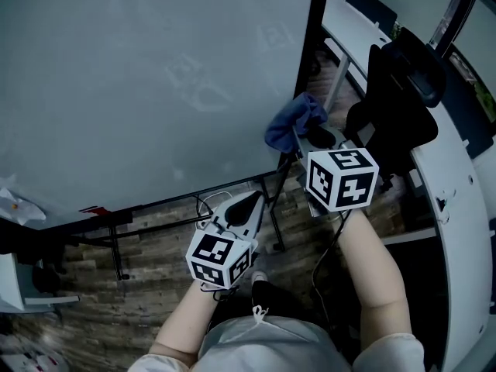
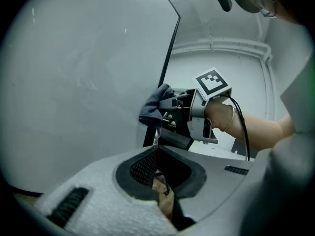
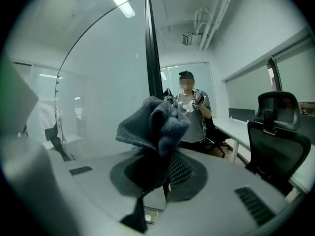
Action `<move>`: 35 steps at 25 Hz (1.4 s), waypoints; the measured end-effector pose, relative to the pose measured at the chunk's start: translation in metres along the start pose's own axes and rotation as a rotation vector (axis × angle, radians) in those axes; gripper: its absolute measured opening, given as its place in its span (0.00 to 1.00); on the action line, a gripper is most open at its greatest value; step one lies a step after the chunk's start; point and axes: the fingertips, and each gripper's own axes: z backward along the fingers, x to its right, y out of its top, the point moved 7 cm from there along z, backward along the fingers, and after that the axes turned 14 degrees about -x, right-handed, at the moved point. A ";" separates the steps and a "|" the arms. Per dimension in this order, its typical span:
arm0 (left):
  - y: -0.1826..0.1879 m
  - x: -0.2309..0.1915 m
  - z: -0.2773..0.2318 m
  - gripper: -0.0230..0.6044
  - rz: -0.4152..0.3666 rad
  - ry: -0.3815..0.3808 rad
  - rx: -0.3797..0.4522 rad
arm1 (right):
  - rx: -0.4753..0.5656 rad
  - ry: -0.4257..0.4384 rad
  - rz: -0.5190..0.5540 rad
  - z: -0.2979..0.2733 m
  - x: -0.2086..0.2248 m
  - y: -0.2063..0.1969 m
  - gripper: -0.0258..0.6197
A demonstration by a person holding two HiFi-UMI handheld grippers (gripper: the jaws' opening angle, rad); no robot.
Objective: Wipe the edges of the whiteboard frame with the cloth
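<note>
The whiteboard [image 1: 139, 76] fills the left of the head view, and its black frame edge [image 1: 310, 45] runs down its right side. My right gripper [image 1: 301, 139] is shut on a bunched blue cloth [image 1: 293, 121], which is held against that edge low down. In the right gripper view the cloth [image 3: 155, 124] sticks up from the jaws beside the frame edge [image 3: 151, 53]. My left gripper [image 1: 246, 208] hangs lower, below the board, with nothing in its shut jaws. The left gripper view shows the cloth [image 2: 153, 107] at the frame edge [image 2: 167, 58].
A black office chair [image 1: 403, 91] and a white desk [image 1: 453, 184] stand close on the right. The board's stand bar [image 1: 116, 242] and cables lie over the wood floor below. A person [image 3: 192, 112] stands behind the board's right side.
</note>
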 end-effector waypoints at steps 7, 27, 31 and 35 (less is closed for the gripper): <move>-0.019 -0.007 -0.008 0.07 0.037 0.009 -0.036 | -0.076 -0.001 -0.049 -0.021 0.007 -0.039 0.13; -0.096 -0.048 -0.032 0.07 0.156 0.087 -0.130 | -0.285 -0.054 -0.075 -0.088 0.024 -0.156 0.13; -0.111 -0.059 -0.040 0.07 0.195 0.101 -0.150 | -0.331 -0.060 -0.119 -0.102 0.025 -0.181 0.13; -0.122 -0.067 -0.044 0.07 0.219 0.123 -0.161 | -0.364 -0.054 -0.150 -0.115 0.025 -0.197 0.13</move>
